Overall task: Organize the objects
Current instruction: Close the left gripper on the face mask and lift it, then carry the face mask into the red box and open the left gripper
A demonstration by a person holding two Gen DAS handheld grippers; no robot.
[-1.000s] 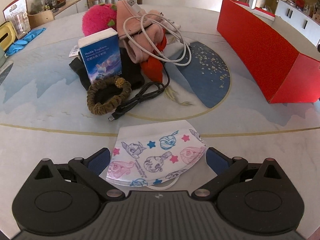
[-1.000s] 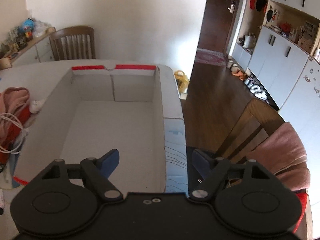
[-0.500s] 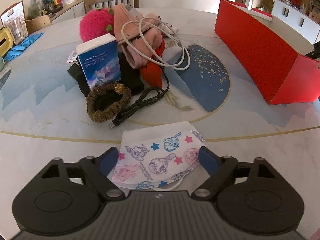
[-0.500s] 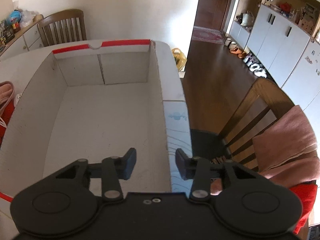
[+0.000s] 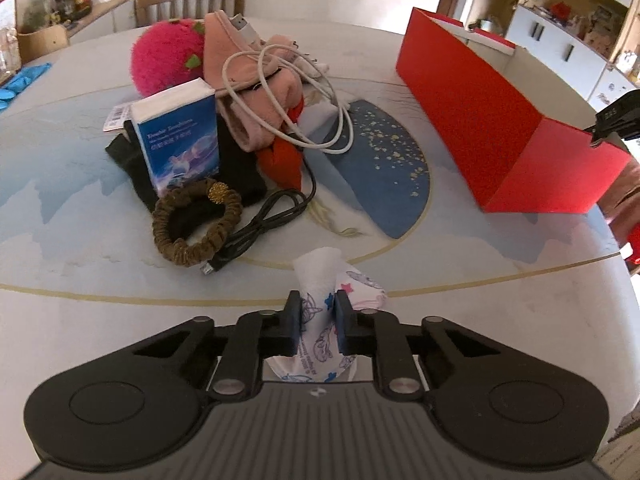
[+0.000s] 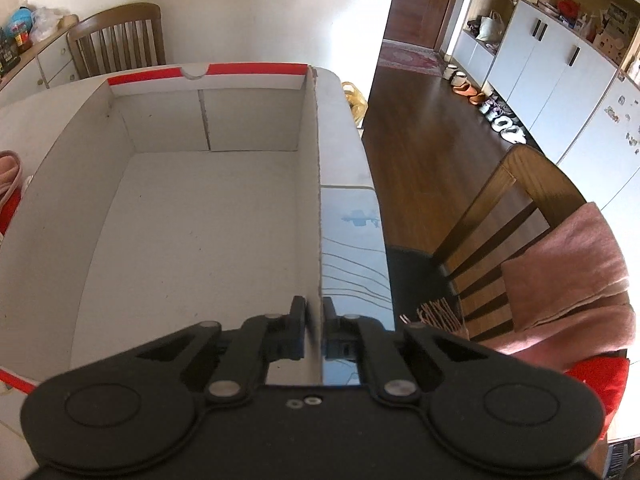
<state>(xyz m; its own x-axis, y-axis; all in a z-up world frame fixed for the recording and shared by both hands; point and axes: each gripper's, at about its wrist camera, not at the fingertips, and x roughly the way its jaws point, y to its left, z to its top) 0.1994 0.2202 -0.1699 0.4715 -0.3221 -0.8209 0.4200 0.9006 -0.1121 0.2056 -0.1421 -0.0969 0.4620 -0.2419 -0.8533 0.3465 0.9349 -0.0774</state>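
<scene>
My left gripper (image 5: 317,312) is shut on a white face mask (image 5: 320,280) printed with cartoon ponies and stars, bunched between the pads just above the table. Behind it lies a pile: a brown scrunchie (image 5: 196,224), a blue tissue pack (image 5: 178,140), a black cable (image 5: 268,220), a white cable (image 5: 288,92), pink cloth (image 5: 256,92) and a pink plush ball (image 5: 164,60). The red box (image 5: 500,120) stands at the right. My right gripper (image 6: 314,320) is shut on the right wall (image 6: 314,200) of that box, whose white inside holds nothing.
A wooden chair (image 6: 520,216) with a pink towel (image 6: 572,276) stands right of the table edge. Another chair (image 5: 188,0) stands behind the table. The right gripper's body (image 5: 618,118) shows at the box's near corner. A sideboard (image 5: 60,8) with clutter is at the far left.
My left gripper has closed on the face mask, crumpling it upward. My right gripper has closed on the box's right wall after moving in over it.
</scene>
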